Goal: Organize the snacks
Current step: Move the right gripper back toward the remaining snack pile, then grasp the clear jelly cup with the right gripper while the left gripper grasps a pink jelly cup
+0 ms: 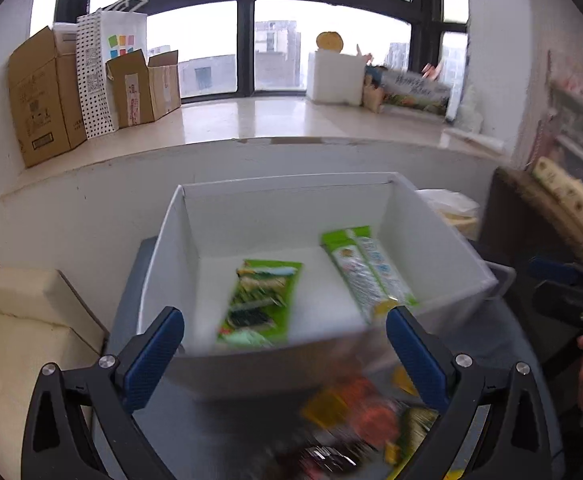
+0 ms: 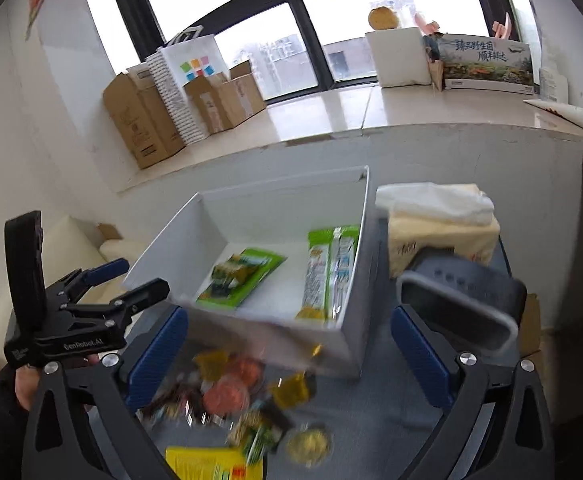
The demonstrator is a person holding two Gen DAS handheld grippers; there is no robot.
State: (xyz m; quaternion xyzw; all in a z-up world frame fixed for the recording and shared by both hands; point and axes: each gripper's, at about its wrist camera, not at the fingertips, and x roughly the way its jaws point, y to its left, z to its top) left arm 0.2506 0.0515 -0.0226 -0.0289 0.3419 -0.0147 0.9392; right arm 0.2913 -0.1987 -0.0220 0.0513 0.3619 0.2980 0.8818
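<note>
A white open box (image 1: pixel 283 216) (image 2: pixel 283 216) stands on a grey-blue table (image 1: pixel 491 340). Inside lie a green snack packet (image 1: pixel 261 304) (image 2: pixel 239 280) and long green-and-white packets (image 1: pixel 367 276) (image 2: pixel 327 276) along its right wall. A blurred pile of loose snacks (image 1: pixel 363 412) (image 2: pixel 235 392) lies on the table in front of the box. My left gripper (image 1: pixel 287 356) (image 2: pixel 145 276) is open at the box's near wall, with nothing between its fingers. My right gripper (image 2: pixel 289 360) (image 1: pixel 539 280) is open above the pile, and its pads grip nothing.
A tissue box (image 2: pixel 439 232) and a grey device (image 2: pixel 459 304) stand right of the white box. A yellow packet (image 2: pixel 207 464) lies nearest me. A cream sofa (image 1: pixel 23 320) is at the left. Cardboard boxes (image 1: pixel 47 96) line the window ledge behind.
</note>
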